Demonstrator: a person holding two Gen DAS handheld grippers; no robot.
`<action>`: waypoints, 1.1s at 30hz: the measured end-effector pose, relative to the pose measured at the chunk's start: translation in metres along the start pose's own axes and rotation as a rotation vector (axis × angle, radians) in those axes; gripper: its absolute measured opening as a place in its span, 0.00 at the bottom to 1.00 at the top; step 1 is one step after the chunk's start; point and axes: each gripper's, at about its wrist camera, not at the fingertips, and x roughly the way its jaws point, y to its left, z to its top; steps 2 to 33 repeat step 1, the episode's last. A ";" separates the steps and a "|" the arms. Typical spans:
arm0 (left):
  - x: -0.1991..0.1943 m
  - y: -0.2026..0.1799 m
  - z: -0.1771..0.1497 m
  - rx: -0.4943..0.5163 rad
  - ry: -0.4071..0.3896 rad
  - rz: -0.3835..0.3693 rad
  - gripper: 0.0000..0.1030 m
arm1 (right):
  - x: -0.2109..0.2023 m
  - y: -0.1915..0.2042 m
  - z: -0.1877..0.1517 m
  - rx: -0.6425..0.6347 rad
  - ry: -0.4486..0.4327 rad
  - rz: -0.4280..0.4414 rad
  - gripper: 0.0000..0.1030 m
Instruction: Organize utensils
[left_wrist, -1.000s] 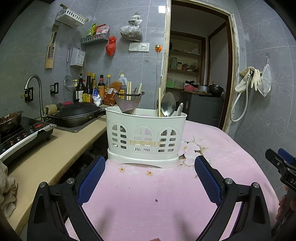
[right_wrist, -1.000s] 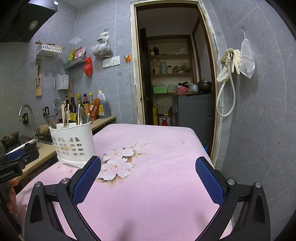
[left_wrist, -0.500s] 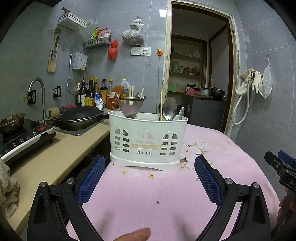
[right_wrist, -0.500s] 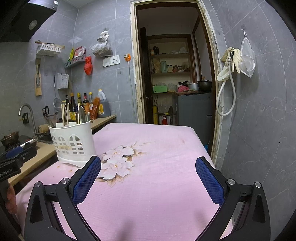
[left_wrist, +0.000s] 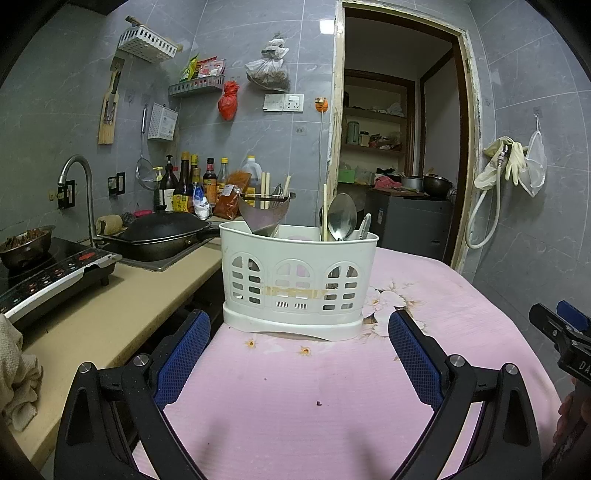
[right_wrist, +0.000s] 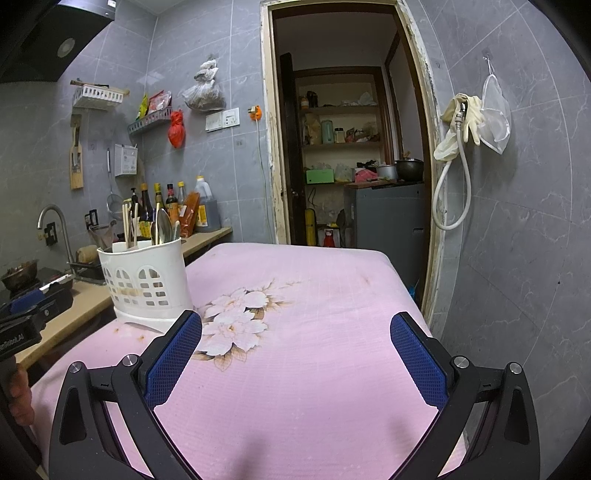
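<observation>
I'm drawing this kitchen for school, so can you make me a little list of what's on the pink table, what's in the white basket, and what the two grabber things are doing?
table: pink flowered cloth
basket: white utensil caddy, upright at the table's edge nearest the counter
in basket: big metal spoon, chopsticks, metal spatula blade
left gripper: open, empty, facing the caddy
right gripper: open, empty, over bare cloth
beside table: counter with wok

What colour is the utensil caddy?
White, seen best in the left wrist view: caddy.
</observation>
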 end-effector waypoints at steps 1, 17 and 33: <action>0.000 0.000 0.000 0.000 0.000 0.001 0.92 | 0.001 0.000 0.000 0.000 0.000 0.000 1.00; 0.000 0.000 0.000 0.000 0.000 0.001 0.92 | 0.001 0.000 0.000 0.000 0.000 0.000 1.00; 0.000 0.000 0.000 0.000 0.000 0.001 0.92 | 0.001 0.000 0.000 0.000 0.000 0.000 1.00</action>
